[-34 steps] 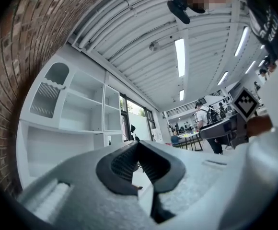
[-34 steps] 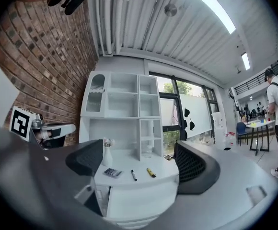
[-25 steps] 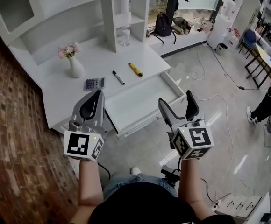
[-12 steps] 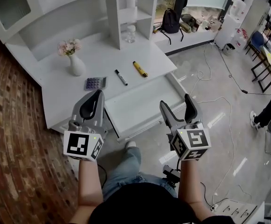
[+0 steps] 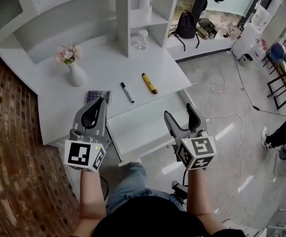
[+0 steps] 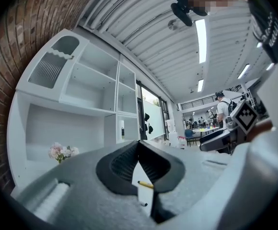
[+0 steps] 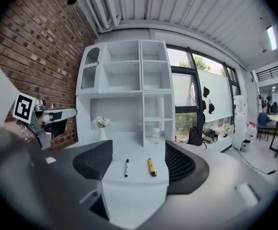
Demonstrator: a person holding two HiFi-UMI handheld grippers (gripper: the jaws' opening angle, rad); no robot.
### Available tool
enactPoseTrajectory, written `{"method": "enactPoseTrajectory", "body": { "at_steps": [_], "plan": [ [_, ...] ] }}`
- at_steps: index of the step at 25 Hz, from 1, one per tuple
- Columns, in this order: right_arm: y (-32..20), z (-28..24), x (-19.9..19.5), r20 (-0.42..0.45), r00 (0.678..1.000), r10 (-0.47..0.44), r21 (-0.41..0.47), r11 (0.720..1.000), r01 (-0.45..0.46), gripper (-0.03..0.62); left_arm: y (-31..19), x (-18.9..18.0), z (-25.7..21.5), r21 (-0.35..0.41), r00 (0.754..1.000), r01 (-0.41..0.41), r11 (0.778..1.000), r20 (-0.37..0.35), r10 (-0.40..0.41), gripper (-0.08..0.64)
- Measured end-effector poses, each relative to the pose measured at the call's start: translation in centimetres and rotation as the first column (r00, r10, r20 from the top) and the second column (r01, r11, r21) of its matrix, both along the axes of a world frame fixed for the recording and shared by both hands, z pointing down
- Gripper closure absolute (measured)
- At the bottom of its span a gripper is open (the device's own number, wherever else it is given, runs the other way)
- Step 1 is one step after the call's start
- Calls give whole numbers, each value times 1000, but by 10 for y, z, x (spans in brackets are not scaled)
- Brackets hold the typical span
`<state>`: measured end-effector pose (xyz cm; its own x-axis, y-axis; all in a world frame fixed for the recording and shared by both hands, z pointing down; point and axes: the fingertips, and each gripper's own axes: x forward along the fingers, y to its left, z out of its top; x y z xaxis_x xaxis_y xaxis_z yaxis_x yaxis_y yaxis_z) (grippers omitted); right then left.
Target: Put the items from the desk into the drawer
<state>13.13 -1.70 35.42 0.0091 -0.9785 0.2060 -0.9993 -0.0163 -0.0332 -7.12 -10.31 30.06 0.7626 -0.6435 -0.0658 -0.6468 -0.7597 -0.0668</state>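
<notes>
A black marker and a yellow highlighter lie side by side on the white desk, with a grey calculator to their left. The drawer under the desk's front edge is pulled out and holds nothing I can see. My left gripper is shut and empty; its tips hang over the calculator's near corner and hide part of it. My right gripper is open and empty above the drawer's right part. In the right gripper view the marker and highlighter lie ahead between the jaws.
A white vase of pink flowers stands at the desk's back left. A glass jar sits in the shelf unit. A brick wall runs along the left. Cables and a black backpack lie on the floor at right.
I have come closer to the desk. Both grippers moved forward: the left now overlaps the calculator, the right hangs over the drawer. Neither jaw state changed.
</notes>
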Motion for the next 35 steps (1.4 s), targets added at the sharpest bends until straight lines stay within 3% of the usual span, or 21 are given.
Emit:
{"method": "enactPoseTrajectory", "body": {
  "at_steps": [8, 19, 25, 30, 35],
  "plan": [
    [-84, 68, 25, -4, 996, -89, -174, 981, 86, 302, -59, 25, 42, -87, 998, 40, 995, 45, -36, 561],
    [-185, 147, 55, 45, 985, -168, -352, 920, 174, 323, -105, 33, 73, -142, 991, 117, 983, 86, -105, 561],
    [-221, 184, 66, 64, 973, -222, -450, 864, 227, 359, -114, 45, 78, -156, 982, 174, 972, 102, -159, 561],
    [-250, 226, 65, 54, 964, -260, -558, 793, 245, 364, -117, 51, 76, -158, 977, 202, 966, 107, -187, 561],
    [-261, 260, 59, 130, 963, -238, -637, 724, 265, 370, -114, 51, 81, -173, 971, 228, 958, 116, -210, 561]
  ]
}}
